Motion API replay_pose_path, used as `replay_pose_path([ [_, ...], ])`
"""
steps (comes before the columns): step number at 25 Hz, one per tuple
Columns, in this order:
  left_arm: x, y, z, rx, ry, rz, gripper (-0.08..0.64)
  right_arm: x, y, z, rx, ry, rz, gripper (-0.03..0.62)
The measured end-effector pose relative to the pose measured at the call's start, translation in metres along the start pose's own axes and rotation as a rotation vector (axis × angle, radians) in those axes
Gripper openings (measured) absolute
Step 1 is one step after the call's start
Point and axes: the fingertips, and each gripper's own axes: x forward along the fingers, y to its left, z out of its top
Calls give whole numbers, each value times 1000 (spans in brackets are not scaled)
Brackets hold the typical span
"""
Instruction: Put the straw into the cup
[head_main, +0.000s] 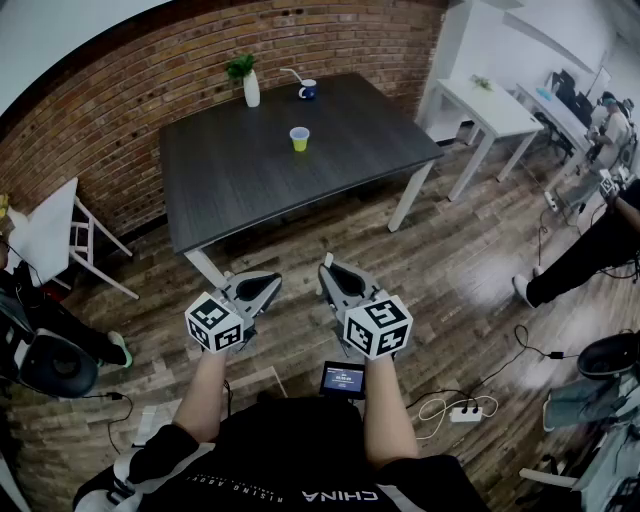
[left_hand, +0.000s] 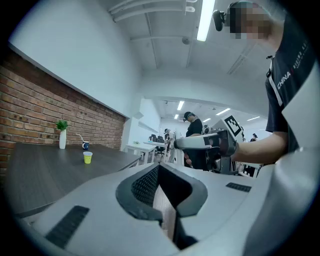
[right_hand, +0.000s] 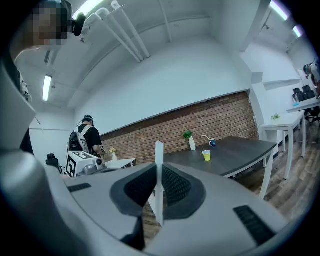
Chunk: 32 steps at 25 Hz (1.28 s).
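Straw in hand, cup not yet reached.
Head view: the yellow cup stands upper centre on the dark table, well apart from both grippers at lower centre. Left gripper view: left gripper is fully closed and empty. Right gripper view: right gripper is clamped on the upright white straw. Advised: close in, hold the straw vertical, lower it over the cup mouth.

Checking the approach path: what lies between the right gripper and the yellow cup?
In the head view, only wooden floor and dark tabletop separate the right gripper, shut on the straw, from the yellow cup.
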Motion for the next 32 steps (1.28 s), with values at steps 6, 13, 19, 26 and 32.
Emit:
replay_pose_path([
  [6, 6, -4, -6, 4, 5, -17, 2, 0, -2, -3, -4, 11, 4, 38],
  [13, 8, -7, -5, 7, 0, -21, 2, -4, -6, -5, 33, 7, 14, 38],
  [19, 7, -9, -11, 0, 6, -11, 2, -6, -6, -11, 34, 16, 14, 38],
  [26, 8, -13, -6, 7, 6, -12, 2, -10, -6, -8, 34, 17, 25, 38],
  [32, 14, -20, -10, 2, 17, -4, 2, -19, -12, -11, 38, 22, 32, 38],
])
